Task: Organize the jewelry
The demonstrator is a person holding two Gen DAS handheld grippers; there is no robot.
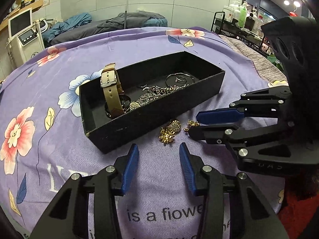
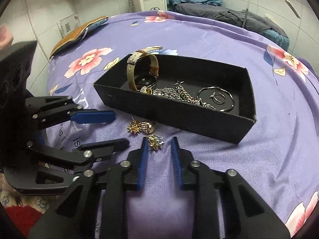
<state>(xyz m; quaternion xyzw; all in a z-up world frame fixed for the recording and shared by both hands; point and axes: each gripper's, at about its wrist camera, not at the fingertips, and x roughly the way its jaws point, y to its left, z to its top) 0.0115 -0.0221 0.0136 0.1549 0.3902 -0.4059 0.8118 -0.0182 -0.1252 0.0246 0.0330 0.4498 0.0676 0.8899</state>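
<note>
A black open box (image 1: 139, 122) (image 2: 179, 117) lies on the purple flowered cloth. It holds a tan-strap watch (image 1: 110, 88) (image 2: 139, 67), silver chains (image 1: 157, 92) (image 2: 175, 93) and a bangle with a ring (image 1: 180, 78) (image 2: 218, 98). Gold earrings (image 1: 170, 132) (image 2: 140, 128) lie on the cloth in front of the box. One small gold piece (image 2: 155, 139) (image 1: 192, 123) lies just ahead of my right gripper's tips. My left gripper (image 1: 159, 149) (image 2: 121, 129) is open and empty, behind the earrings. My right gripper (image 2: 159, 142) (image 1: 194, 125) is open, its tips flanking the small piece.
The cloth (image 1: 59, 139) covers a bed. A white machine (image 1: 22, 33) stands at the far left. A cart of bottles (image 1: 241, 18) stands at the far right. A dark bed with bedding (image 1: 123, 23) and a lamp pole (image 1: 126, 4) lie behind.
</note>
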